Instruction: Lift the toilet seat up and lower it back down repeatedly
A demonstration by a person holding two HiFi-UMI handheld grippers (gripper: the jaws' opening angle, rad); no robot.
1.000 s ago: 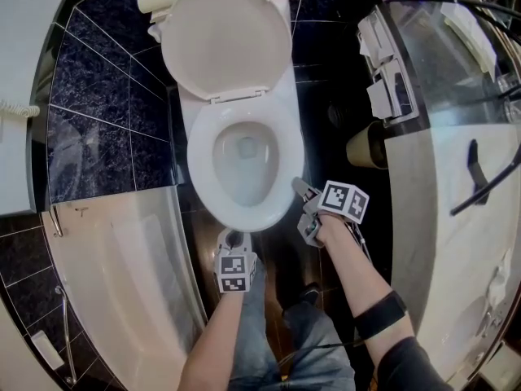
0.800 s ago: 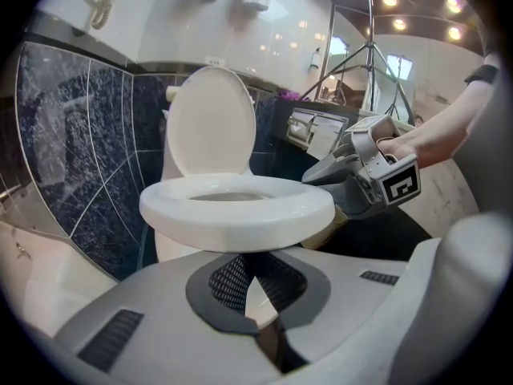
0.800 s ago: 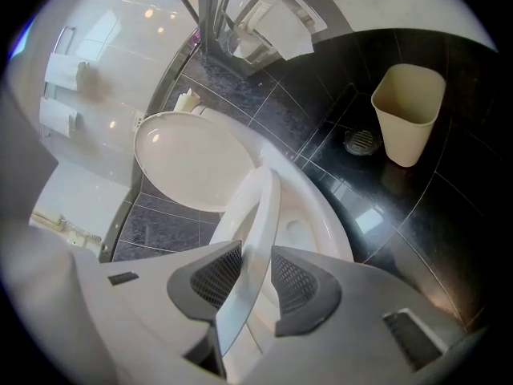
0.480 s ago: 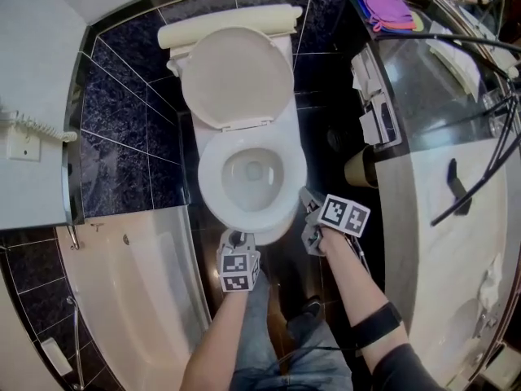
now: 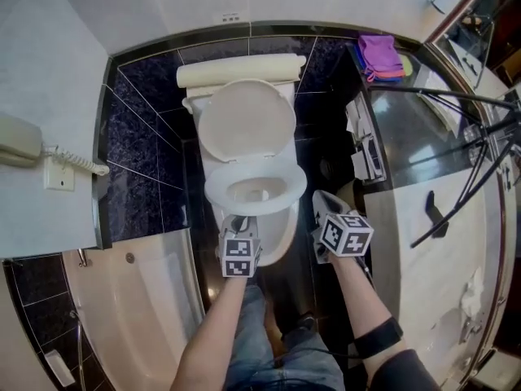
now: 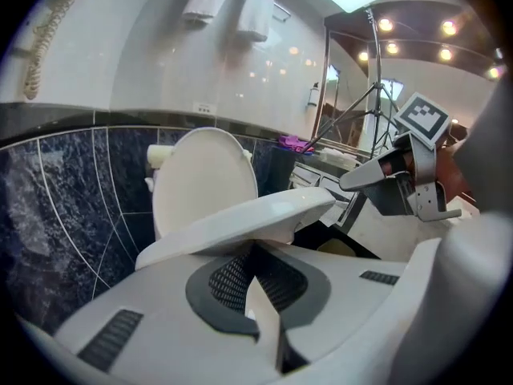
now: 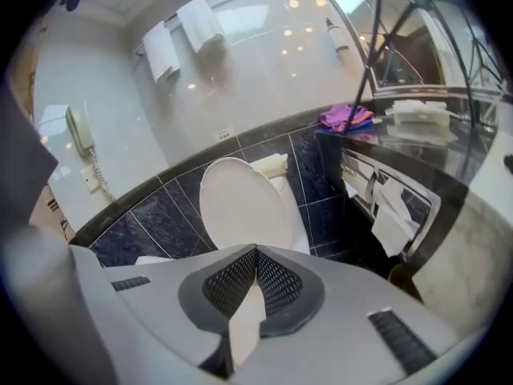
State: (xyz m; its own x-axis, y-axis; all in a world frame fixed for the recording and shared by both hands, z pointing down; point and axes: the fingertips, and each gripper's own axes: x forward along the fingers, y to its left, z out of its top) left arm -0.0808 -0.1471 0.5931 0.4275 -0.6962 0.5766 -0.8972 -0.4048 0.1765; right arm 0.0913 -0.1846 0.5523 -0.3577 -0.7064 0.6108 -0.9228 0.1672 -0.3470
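The white toilet stands in the middle of the head view with its lid [image 5: 247,119] leaning back against the tank. The toilet seat [image 5: 216,195] is tilted up at the front, off the bowl [image 5: 275,239]. My left gripper [image 5: 238,223] is at the seat's front edge. In the left gripper view its jaws [image 6: 255,255] look shut, and the seat [image 6: 240,219] lies across their top. My right gripper [image 5: 320,200] hangs right of the bowl, apart from the seat. Its jaws [image 7: 255,251] have just been closing and stand shut with nothing between them.
A bathtub [image 5: 138,300] lies at the lower left and a wall phone [image 5: 20,141] at the left. On the right are a glass counter [image 5: 423,137], tripod legs [image 5: 456,96], purple cloths [image 5: 381,55] and paper holders [image 5: 362,157]. The person's legs stand before the bowl.
The seat lay flat on the bowl before; now its front is raised. Both grippers have risen, the left with the seat. The right gripper has rolled and its jaws have shut.
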